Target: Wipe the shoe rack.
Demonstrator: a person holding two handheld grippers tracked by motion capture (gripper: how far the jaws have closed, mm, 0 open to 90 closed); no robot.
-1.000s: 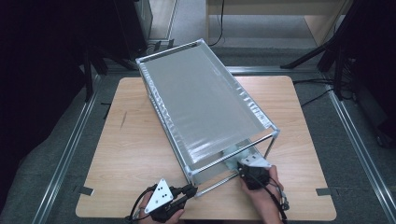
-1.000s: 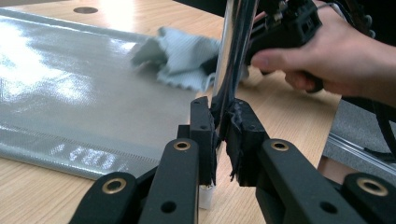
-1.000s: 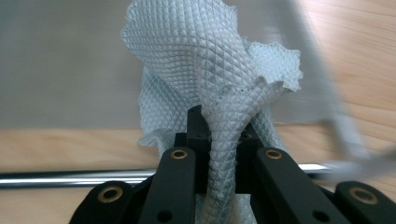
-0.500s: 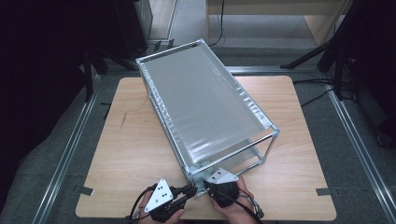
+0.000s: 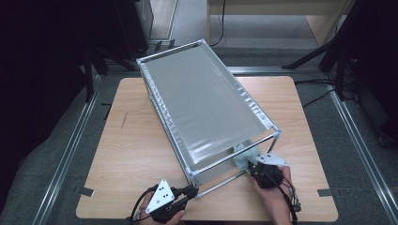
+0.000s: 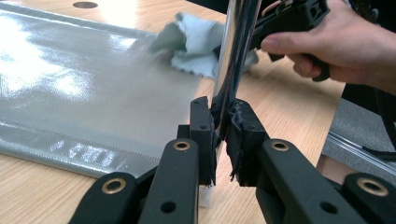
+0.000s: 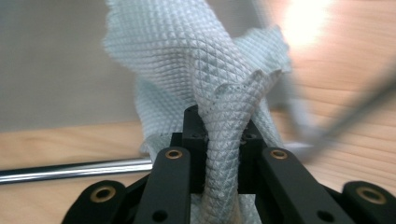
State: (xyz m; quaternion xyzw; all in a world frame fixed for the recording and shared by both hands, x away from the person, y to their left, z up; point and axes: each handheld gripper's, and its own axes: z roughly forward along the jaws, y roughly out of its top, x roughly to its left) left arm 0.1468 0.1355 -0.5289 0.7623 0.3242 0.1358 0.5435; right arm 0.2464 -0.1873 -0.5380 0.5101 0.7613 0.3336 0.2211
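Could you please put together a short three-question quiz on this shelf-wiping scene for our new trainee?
1. True or false: the right tool is shut on the cloth.
2. What does the left tool clamp? A) the cloth B) the rack's chrome post C) a cable
3. On what does the rack stand?

Key
1. True; the waffle-weave cloth is pinched between its jaws.
2. B; the jaws are shut on the post at the rack's near corner.
3. On the wooden table.
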